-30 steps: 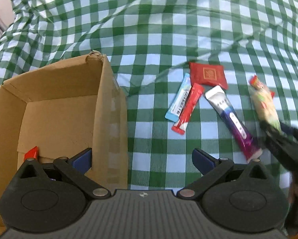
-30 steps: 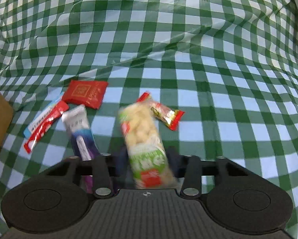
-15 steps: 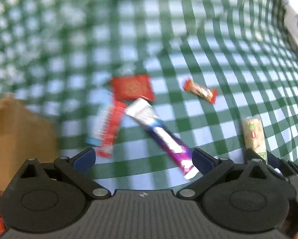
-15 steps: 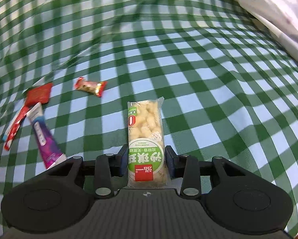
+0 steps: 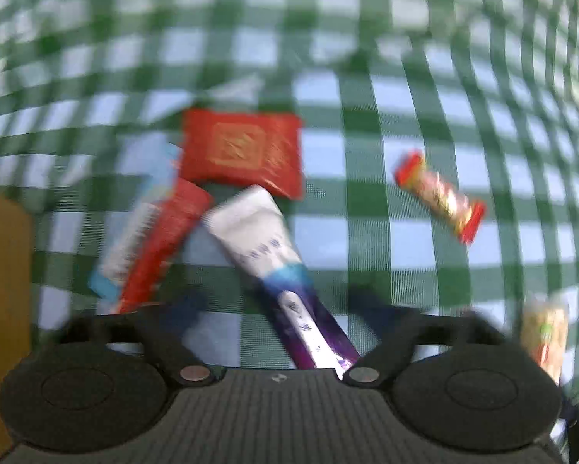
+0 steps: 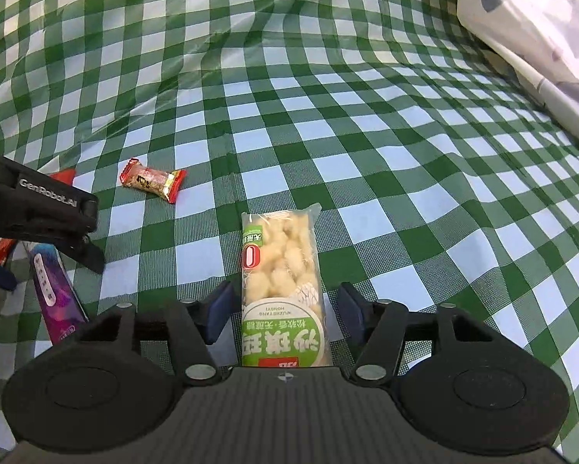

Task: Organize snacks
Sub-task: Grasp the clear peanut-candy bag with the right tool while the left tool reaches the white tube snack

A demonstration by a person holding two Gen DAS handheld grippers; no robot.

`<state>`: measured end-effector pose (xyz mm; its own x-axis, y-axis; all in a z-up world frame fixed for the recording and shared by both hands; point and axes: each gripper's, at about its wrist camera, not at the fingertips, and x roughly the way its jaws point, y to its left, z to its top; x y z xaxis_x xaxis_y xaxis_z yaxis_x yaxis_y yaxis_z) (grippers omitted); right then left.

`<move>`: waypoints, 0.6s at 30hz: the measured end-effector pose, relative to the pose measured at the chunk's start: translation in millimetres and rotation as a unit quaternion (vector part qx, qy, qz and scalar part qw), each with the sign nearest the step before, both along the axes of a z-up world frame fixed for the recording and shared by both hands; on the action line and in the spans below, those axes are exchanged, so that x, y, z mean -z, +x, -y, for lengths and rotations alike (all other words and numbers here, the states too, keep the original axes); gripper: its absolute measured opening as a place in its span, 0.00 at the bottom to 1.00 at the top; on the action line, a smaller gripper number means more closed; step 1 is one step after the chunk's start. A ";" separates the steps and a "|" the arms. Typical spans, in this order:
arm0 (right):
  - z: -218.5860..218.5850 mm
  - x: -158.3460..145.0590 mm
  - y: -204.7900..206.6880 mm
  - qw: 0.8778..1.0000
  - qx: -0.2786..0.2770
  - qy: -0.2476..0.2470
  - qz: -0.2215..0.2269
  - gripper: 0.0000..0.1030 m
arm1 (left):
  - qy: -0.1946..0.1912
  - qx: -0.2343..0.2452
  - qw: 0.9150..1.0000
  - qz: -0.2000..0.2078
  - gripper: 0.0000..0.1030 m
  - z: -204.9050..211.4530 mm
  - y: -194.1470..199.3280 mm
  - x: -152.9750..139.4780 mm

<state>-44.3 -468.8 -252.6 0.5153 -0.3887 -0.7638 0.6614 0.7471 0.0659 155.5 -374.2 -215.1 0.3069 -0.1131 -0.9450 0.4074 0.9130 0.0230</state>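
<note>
Right gripper (image 6: pixel 283 305) sits spread around the green-labelled puffed rice bar (image 6: pixel 280 290), pads apart from it; left gripper (image 5: pixel 277 301) gapes over the white-purple tube sachet (image 5: pixel 277 266).

Your right gripper (image 6: pixel 283 309) is sitting with its jaws spread, and the rice-puff bar (image 6: pixel 279 282) is lying between them with a gap on each side. Ahead of it and to its right, bare checked tablecloth (image 6: pixel 405 162) is stretching out, though the white bundle (image 6: pixel 529 27) is closing off the far right corner. To its left, the small red candy (image 6: pixel 152 180) is lying alone with cloth all round it. Your left gripper (image 5: pixel 275 303) is crowding the cluster: the purple-and-white tube (image 5: pixel 279 270) is running between its open jaws, the red stick (image 5: pixel 161 245) and red square packet (image 5: pixel 243 152) are lying close by, and the cardboard box (image 5: pixel 3 290) is walling its left side.
</note>
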 end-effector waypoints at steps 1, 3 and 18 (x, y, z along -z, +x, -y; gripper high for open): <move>-1.5 -1.4 -1.0 1.000 0.002 -0.004 -0.004 0.37 | -0.009 0.011 1.000 -0.005 0.34 -4.4 -2.8 -5.2; -4.1 -6.9 -6.6 1.000 0.003 0.013 -0.001 0.37 | -0.022 0.027 0.999 -0.029 0.28 -15.7 -8.3 -11.9; -99.3 -114.8 -77.3 0.995 -0.033 0.055 0.081 0.37 | -0.100 0.086 0.991 0.036 0.07 -169.9 -96.8 -136.1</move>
<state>-121.7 -369.5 -137.8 0.6561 -0.2694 -0.7049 0.5860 0.7705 0.2509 58.7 -204.3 -79.1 0.3335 -0.3525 -0.8744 0.5610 0.8196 -0.1164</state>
